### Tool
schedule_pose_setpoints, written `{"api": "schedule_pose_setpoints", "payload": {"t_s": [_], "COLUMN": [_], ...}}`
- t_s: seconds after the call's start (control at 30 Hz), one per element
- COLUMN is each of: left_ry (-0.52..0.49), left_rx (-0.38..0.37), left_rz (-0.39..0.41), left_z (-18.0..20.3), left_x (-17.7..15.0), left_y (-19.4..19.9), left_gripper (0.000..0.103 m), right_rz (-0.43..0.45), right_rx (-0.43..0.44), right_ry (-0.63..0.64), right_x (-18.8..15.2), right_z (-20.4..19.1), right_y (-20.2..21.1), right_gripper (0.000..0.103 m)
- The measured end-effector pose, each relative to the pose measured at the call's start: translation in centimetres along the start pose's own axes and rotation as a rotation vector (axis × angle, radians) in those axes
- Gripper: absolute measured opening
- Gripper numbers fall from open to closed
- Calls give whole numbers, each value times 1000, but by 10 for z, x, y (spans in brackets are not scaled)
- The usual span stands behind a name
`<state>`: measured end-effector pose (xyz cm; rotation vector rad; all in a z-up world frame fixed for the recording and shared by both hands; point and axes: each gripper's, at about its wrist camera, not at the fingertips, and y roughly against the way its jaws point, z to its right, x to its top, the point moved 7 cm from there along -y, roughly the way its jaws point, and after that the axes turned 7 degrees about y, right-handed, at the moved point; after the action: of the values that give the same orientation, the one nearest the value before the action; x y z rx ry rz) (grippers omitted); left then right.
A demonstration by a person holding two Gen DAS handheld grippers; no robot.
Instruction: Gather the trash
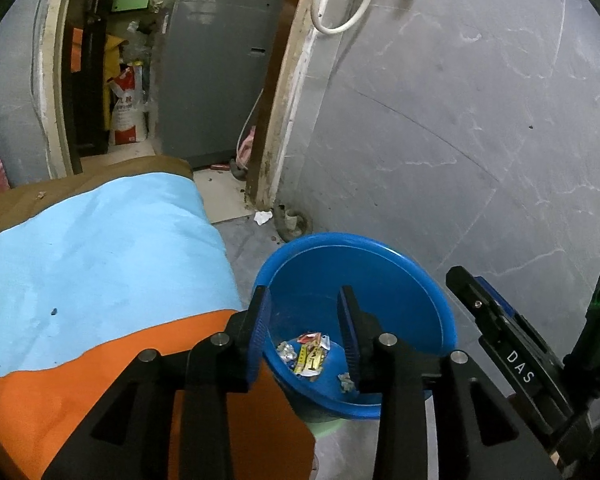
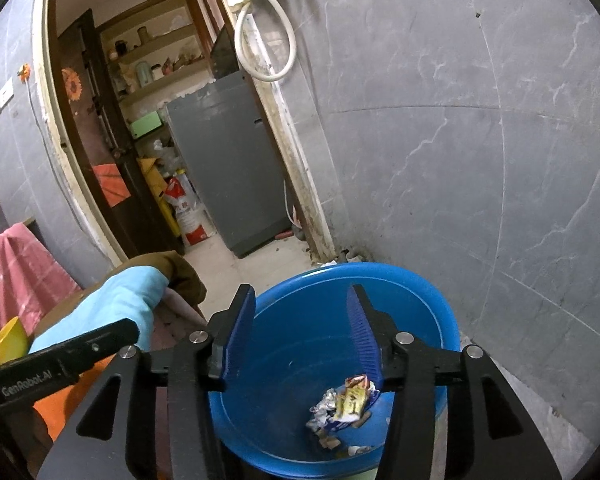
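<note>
We note a grey marbled wall (image 2: pixel 480 160) behind a blue basin (image 2: pixel 380 276) on the floor. Our left gripper (image 1: pixel 305 332) and right gripper (image 2: pixel 302 334) both hover above the basin, jaws parted and gripping nothing. The crumpled wrappers (image 2: pixel 346 402) lie on the basin's bottom, below and between the jaws.

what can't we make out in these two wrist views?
- Blue basin: near rim hidden by the left gripper in the left view, by the right gripper in the right.
- Wrappers: print too small to read.
- White scrap on the floor: too small to identify.
- Both views: hands out of frame.
</note>
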<state>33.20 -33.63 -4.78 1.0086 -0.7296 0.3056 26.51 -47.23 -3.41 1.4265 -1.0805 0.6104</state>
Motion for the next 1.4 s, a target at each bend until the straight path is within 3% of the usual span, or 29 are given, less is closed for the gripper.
{"api": "schedule_pose_setpoints", "payload": {"t_s": [0.23, 0.47, 0.63, 0.77, 0.87, 0.93, 0.97, 1.4], "left_ry": [4, -18, -11, -15, -20, -21, -19, -20], "left_rx": [20, 56, 68, 86, 112, 132, 147, 204], "left_rz": [12, 46, 80, 86, 105, 117, 132, 195], "left_z": [-9, -19, -27, -32, -37, -40, -43, -65], "left_x": [2, 4, 5, 5, 3, 2, 1, -1], "left_y": [11, 27, 40, 48, 55, 58, 61, 88], "left_gripper": [30, 30, 43, 54, 66, 85, 87, 91], "right_rz": [3, 22, 32, 51, 67, 75, 80, 62], "right_rx": [0, -9, -13, -17, -31, -43, -48, -61], "right_ry": [7, 12, 21, 21, 19, 16, 12, 29], "right_x": [0, 5, 6, 8, 9, 9, 10, 2], "right_z": [-2, -7, -11, -14, -14, -14, -14, -27], "right_y": [1, 5, 7, 11, 13, 14, 14, 15], "right_gripper": [49, 65, 70, 84, 94, 100, 102, 103]}}
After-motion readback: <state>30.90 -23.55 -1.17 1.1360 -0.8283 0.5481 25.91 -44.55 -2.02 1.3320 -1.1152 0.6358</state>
